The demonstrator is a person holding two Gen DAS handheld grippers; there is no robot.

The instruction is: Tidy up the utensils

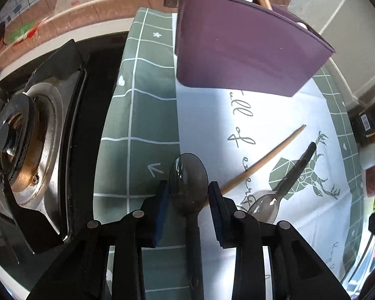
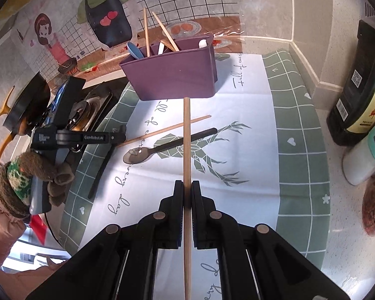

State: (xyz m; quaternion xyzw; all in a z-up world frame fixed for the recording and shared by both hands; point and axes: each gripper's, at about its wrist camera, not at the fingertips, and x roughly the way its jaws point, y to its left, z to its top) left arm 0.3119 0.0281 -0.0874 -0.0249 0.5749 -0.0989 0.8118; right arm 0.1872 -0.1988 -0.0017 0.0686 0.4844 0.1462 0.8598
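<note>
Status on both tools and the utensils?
Right tool shut on wooden chopstick. Left tool straddling dark translucent plastic spoon, pads apart. Purple utensil holder unobstructed.

Black tongs (image 2: 187,195) with round rivets; brown knitted glove (image 2: 37,172), green-patterned cuff, pink sleeve (image 2: 0,225).

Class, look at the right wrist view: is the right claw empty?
No, the right claw is shut on a wooden chopstick.

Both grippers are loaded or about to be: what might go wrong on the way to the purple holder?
1. The left gripper straddles the smoky translucent plastic spoon without its pads visibly touching, so a lift may leave it behind.
2. The right gripper pinches the long wooden chopstick at one spot; it may pivot and hit the purple plastic utensil holder.
</note>
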